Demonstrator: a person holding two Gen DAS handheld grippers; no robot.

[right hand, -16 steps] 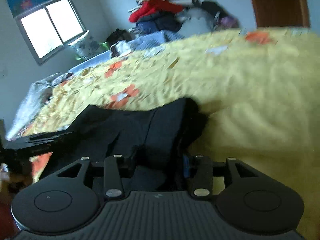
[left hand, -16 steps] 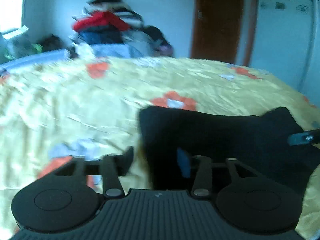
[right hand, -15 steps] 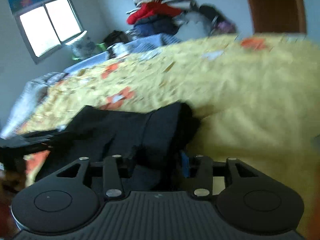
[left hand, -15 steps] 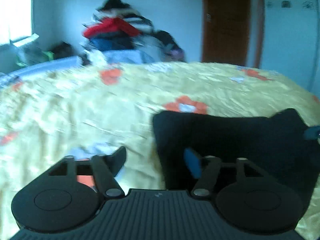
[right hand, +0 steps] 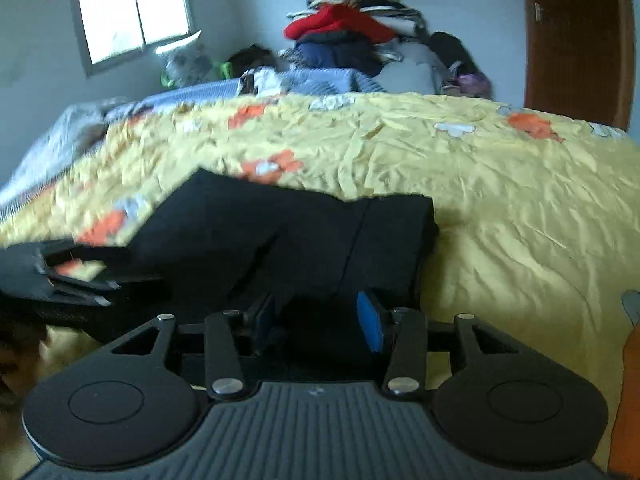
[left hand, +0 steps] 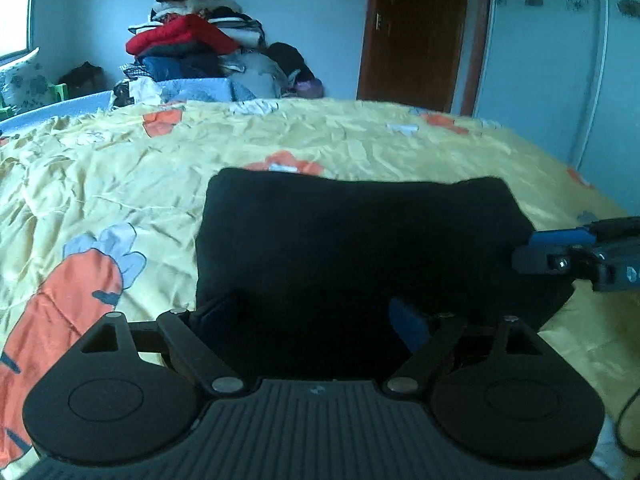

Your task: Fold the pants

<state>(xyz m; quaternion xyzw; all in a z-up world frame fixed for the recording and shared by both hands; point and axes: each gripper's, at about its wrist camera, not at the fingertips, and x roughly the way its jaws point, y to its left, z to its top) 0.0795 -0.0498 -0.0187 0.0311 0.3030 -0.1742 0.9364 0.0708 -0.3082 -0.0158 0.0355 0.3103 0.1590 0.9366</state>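
Pants (left hand: 360, 240), black cloth, lie folded into a compact rectangle near the front edge of the yellow flowered bedspread (left hand: 120, 184). Left gripper (left hand: 316, 320) jaws are opening over them; right gripper (right hand: 316, 316) jaws stand half-spread, pinching nothing. Little seems left.

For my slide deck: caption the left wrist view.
Left gripper opening over folded black pants on a yellow floral bedspread.

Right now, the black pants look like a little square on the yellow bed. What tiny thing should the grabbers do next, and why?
Probably draw both grippers back off the pants. They already lie as a compact folded rectangle on the bedspread. The left gripper is opening wide with cloth between its fingers but not pinched, and the right gripper also looks loosened at the near edge. Pulling back gently should leave the fold undisturbed.
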